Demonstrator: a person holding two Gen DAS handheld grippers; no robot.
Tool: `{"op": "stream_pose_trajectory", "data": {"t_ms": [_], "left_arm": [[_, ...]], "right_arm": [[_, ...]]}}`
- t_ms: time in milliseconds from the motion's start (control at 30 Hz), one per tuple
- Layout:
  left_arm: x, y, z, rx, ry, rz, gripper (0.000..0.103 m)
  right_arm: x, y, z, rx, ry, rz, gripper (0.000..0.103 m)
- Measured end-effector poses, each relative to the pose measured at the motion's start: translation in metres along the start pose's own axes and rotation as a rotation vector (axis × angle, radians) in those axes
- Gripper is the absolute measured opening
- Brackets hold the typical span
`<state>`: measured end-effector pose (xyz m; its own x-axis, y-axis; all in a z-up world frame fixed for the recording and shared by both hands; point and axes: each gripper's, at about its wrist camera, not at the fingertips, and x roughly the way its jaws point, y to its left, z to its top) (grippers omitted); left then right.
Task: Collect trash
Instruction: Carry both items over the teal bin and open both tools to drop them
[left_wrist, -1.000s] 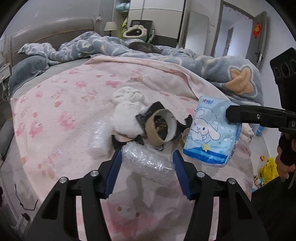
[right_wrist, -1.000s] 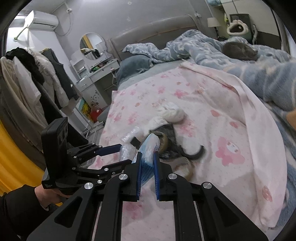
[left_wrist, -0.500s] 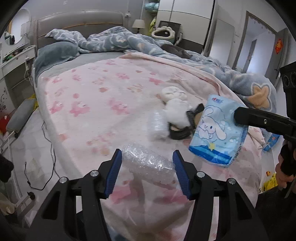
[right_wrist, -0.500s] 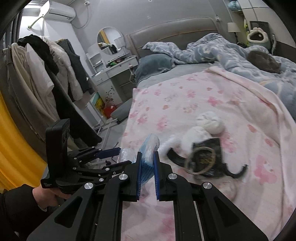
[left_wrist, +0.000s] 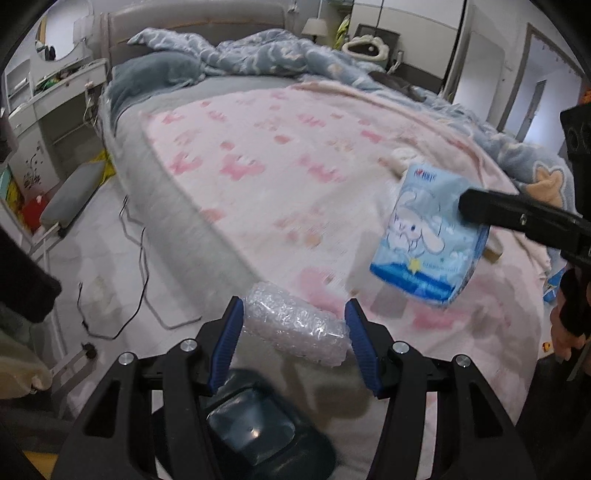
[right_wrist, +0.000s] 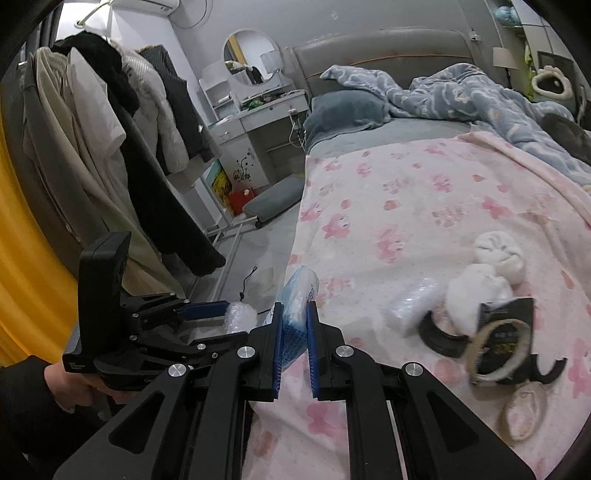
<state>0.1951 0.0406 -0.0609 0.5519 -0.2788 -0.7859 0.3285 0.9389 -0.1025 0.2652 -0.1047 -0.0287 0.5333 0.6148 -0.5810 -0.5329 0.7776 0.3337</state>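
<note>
Step now: carry-to-bin part of the job. Both tools are full & are out past the side of the bed (left_wrist: 155, 122), w/ the floor under them.

Biggest thing is the bed w/ the pink blanket (left_wrist: 277, 166) on top. Next is a dark blue-green thing (left_wrist: 251, 435) low down, right under the left gripper (left_wrist: 293, 321). It looks like a bin w/ a lid, but it's blurry, so can't be sure.

The right gripper (right_wrist: 295, 321) is pinched almost closed on a tissue pack (left_wrist: 428, 240). The pack is light blue, soft & floppy, w/ a white cartoon animal and a yellow star on it. It is gripped by one edge, and the rest hangs free in the air.

The left gripper is about half wide & squeezes a bubble wrap roll (left_wrist: 295, 328) by its two ends. The roll is clear, bumpy & squishy, and sits slanted between the blue pads.

Next move, I think: get each piece over the bin, open up, let it drop. If the lid is shut, it has to open first. The wrap is light, so drop it from low down or it may miss.

More stuff is left on the blanket: white crumpled wads (right_wrist: 495, 254), a tape ring (right_wrist: 498, 347) on a black wrapper (right_wrist: 513, 314), & a small clear plastic lump (right_wrist: 410, 302).
</note>
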Motion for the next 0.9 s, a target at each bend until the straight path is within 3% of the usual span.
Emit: {"op": "stream_pose_trajectory", "data": {"t_ms": [300, 900], "left_arm": [[0.008, 0.036, -0.034, -0.024, 0.16, 0.049, 0.059], [0.033, 0.093, -0.103, -0.098, 0.443, 0.047, 0.059]], "right_arm": [[0.039, 0.037, 0.001, -0.06, 0.069, 0.037, 0.012], [0.115, 0.09, -0.022, -0.125, 0.249, 0.049, 0.012]]}}
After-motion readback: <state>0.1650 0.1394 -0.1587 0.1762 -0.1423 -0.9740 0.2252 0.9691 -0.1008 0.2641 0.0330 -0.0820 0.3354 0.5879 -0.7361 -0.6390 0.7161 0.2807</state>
